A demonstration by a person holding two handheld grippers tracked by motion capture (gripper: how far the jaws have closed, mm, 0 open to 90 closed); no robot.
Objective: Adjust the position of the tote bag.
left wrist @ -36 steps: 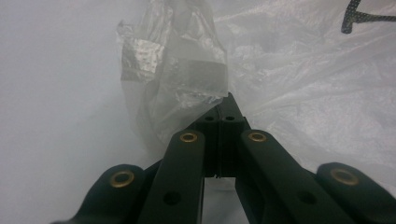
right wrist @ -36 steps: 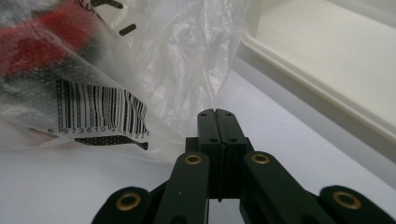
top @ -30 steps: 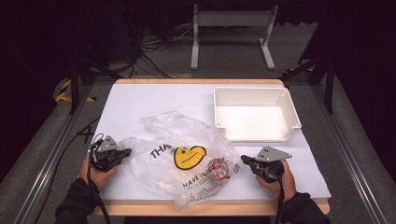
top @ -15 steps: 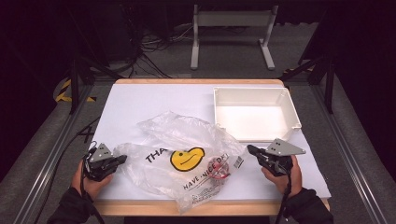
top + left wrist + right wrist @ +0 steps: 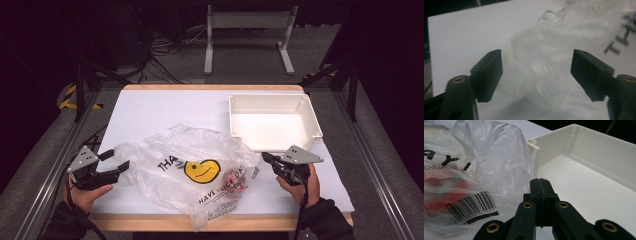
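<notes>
Clear plastic, printed with a yellow smiley, is what we are working on: from the high view the bag (image 5: 192,172) lies crumpled at the near middle of the white table (image 5: 160,110), something red (image 5: 233,181) inside it. Our left gripper (image 5: 120,166) sits at the bag's left edge, our right gripper (image 5: 265,157) at its right, so we can work the film from both sides; the white bin (image 5: 272,121) waits just beyond.

Left gripper view: our jaws have just been opening and stand wide, with film (image 5: 541,75) lying between them but not pinched.

Right gripper view: our jaws are pressed together with no film visibly between them, pointing between the barcode panel (image 5: 471,206) and the bin's corner (image 5: 534,147).
</notes>
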